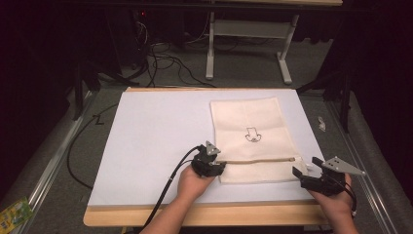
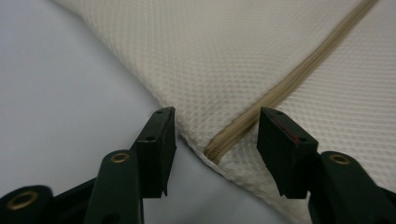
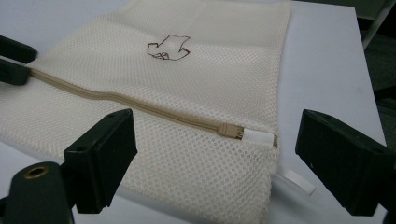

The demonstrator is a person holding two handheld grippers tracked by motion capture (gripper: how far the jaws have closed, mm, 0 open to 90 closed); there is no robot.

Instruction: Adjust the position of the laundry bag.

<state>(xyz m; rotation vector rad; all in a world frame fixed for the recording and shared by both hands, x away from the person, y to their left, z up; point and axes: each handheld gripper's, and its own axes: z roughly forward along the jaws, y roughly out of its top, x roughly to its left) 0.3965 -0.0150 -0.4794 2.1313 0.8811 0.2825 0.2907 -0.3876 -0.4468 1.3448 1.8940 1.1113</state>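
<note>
A cream mesh bag [image 1: 253, 139] with a small dark drawing lies flat on the white mat [image 1: 156, 141]. A tan zipper [image 1: 258, 160] runs across it near the front. My left gripper [image 1: 214, 165] is open at the bag's left edge, and the zipper's closed end [image 2: 217, 150] lies between its jaws. My right gripper [image 1: 304, 170] is open at the bag's right edge, a little short of the fabric. Between its jaws I see the zipper slider [image 3: 231, 130] and a white tab [image 3: 257, 136] at the zipper's right end. The bag [image 3: 177, 93] looks flat.
The mat lies on a wooden table [image 1: 204, 214]. A white label strip [image 3: 294, 181] sticks out at the bag's right corner. Cables [image 1: 165, 63] and a white table frame [image 1: 248, 44] stand on the floor beyond. A green packet [image 1: 12, 214] lies at the lower left.
</note>
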